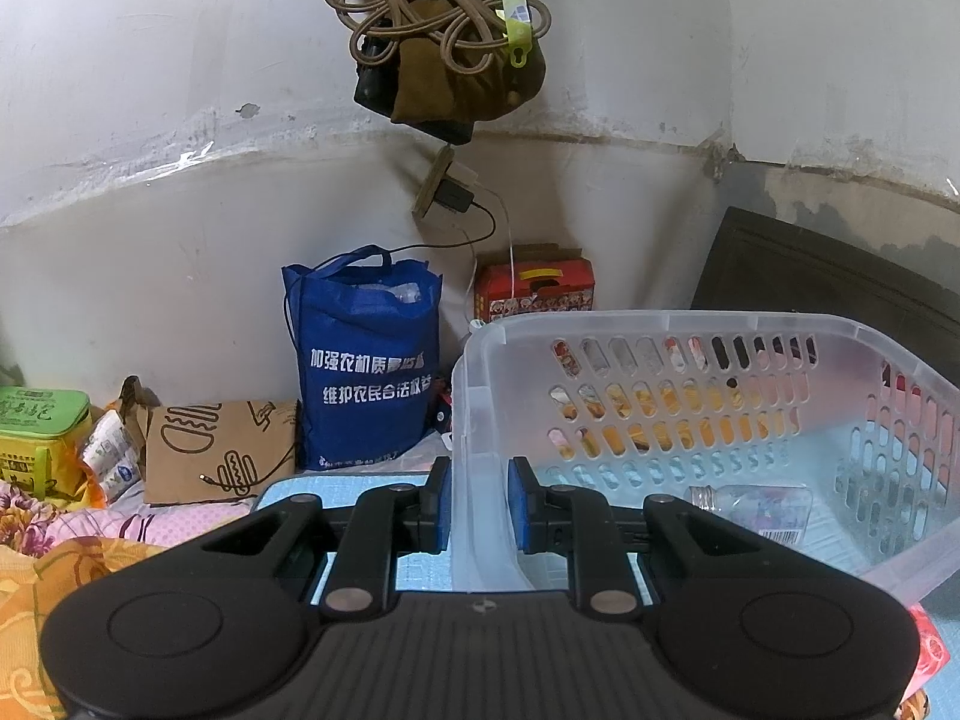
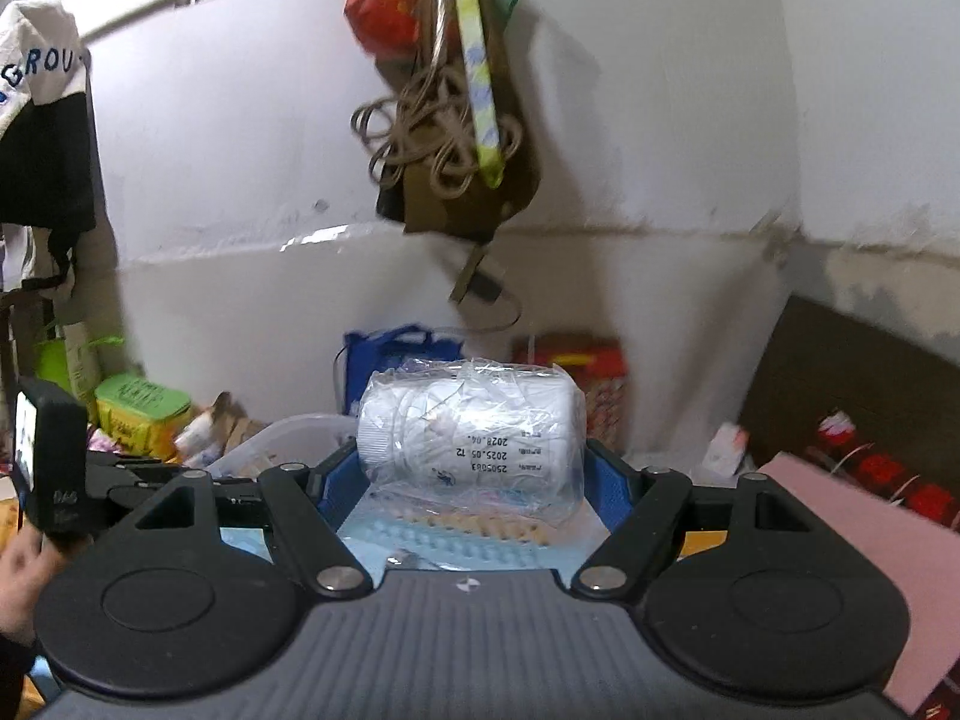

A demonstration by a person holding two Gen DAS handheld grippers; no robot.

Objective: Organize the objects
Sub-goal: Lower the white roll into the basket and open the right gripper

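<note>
A translucent plastic basket (image 1: 690,324) with slotted walls stands on a light blue mat. A clear plastic bottle (image 1: 756,510) lies inside it. My left gripper (image 1: 477,501) is shut on the basket's near left wall, one blue pad on each side. My right gripper (image 2: 474,480) is shut on a white jar wrapped in clear plastic (image 2: 474,426), held in the air above the basket's rim (image 2: 288,432). The left gripper's body (image 2: 54,456) shows at the left of the right wrist view.
A blue tote bag (image 1: 366,360), a brown paper bag (image 1: 222,450), a green box (image 1: 36,432) and a red carton (image 1: 534,288) stand along the wall. Cords and a brown bag (image 1: 444,42) hang above. A dark board (image 1: 840,276) leans at right. A pink box (image 2: 870,552) lies right.
</note>
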